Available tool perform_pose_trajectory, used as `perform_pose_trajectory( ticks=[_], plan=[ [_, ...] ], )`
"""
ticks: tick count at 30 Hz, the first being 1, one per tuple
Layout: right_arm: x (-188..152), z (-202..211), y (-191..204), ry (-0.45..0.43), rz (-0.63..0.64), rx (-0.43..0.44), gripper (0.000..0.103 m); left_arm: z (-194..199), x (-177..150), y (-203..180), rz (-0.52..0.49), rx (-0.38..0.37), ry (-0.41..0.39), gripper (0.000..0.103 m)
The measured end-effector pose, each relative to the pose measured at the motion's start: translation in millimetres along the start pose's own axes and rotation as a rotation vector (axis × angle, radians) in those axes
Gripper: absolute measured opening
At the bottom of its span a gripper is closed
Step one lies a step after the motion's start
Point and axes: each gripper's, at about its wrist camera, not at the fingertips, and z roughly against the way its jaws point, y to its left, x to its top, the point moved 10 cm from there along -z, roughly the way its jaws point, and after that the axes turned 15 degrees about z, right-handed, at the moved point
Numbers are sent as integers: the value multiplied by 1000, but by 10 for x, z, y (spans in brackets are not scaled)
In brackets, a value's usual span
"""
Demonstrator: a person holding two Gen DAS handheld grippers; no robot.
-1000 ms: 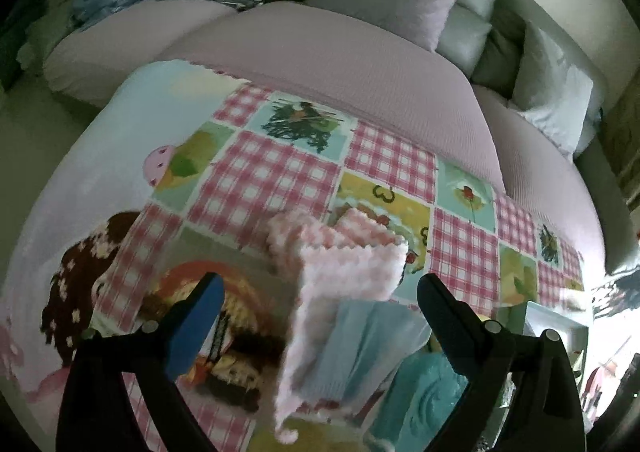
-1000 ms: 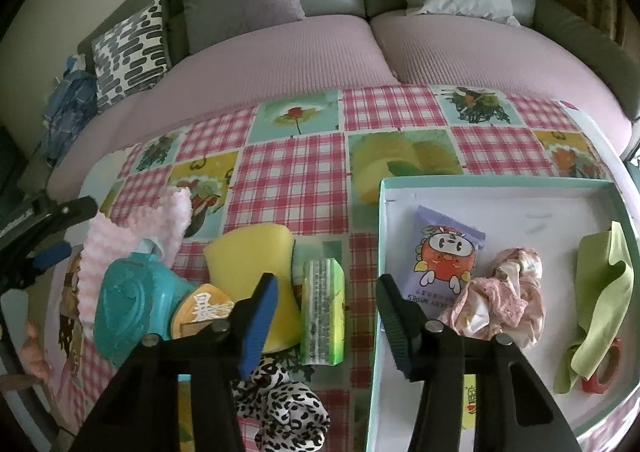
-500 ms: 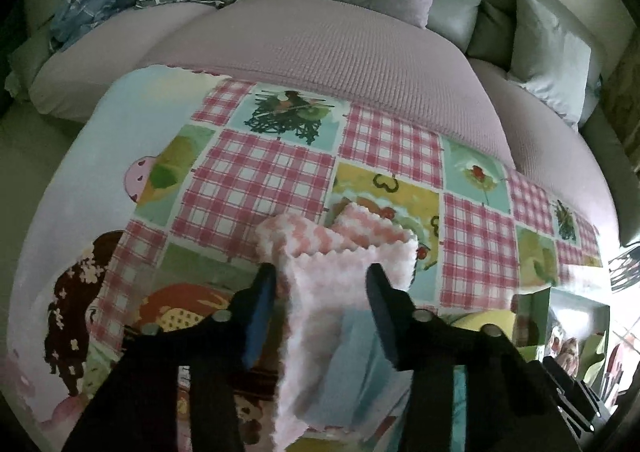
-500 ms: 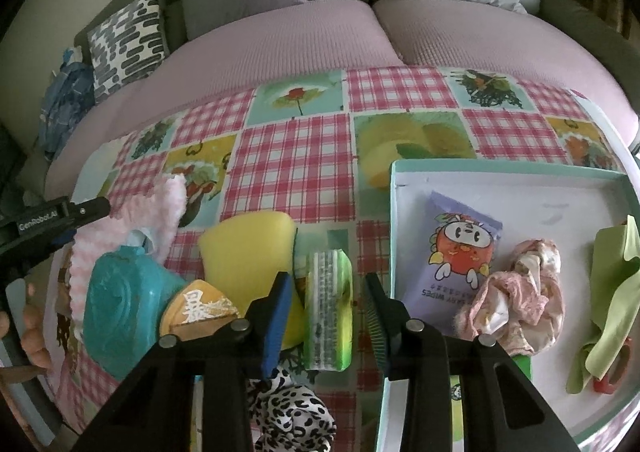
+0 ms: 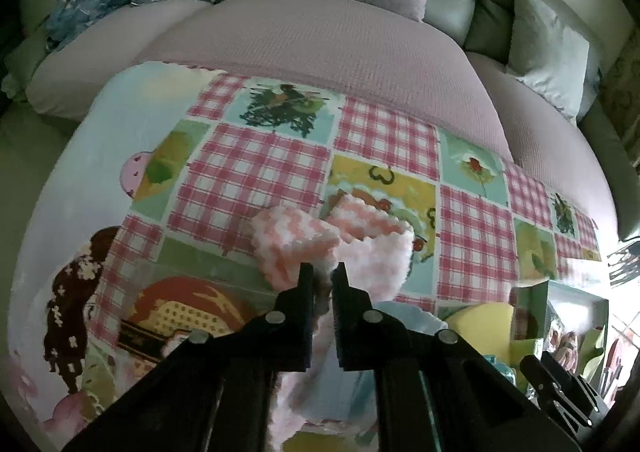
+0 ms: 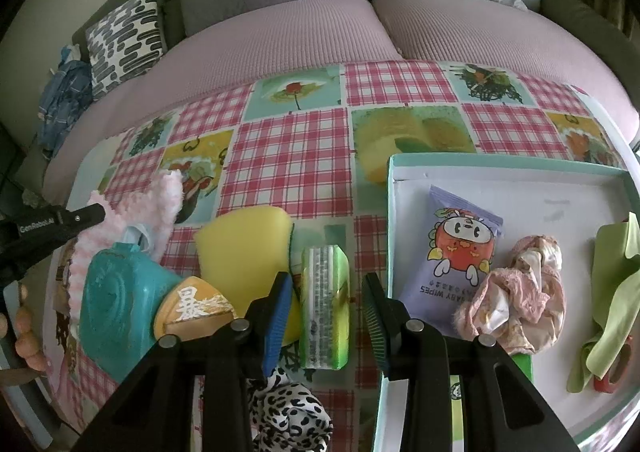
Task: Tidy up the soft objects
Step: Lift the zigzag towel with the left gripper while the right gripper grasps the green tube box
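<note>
Closed since before, left tool (image 5: 322, 277) pinches fluffy pink-white cloth (image 5: 372, 256), apparently crumpled.

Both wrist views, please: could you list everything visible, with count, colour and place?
fluffy cloth: 1, pink-white, table left
teal pouch: 1, beside cloth
yellow sponge: 1, table centre
green packet: 1, between right jaws
leopard scrunchie: 1, black-white, near edge
tray: 1, white, teal rim, right
wipes pack: 1, purple, in tray
pink fabric: 1, in tray
green cloth: 1, tray right
left gripper: shut on cloth
right gripper: open
</note>
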Motion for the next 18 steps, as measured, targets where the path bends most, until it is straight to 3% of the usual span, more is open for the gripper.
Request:
perform_pose_trajectory(
  ticks=[3,15,18],
  plan=[
    [-9,-5,1,4,1,2,32,-6,-11,-34,-5,-4,0,7],
    [-20,-22,-5,9,-2,15,32,-154,-23,-233,1,-41,39,7],
    [-16,-36,-6,11,-3,19,32,-182,14,-305,36,-81,59,8]
  ],
)
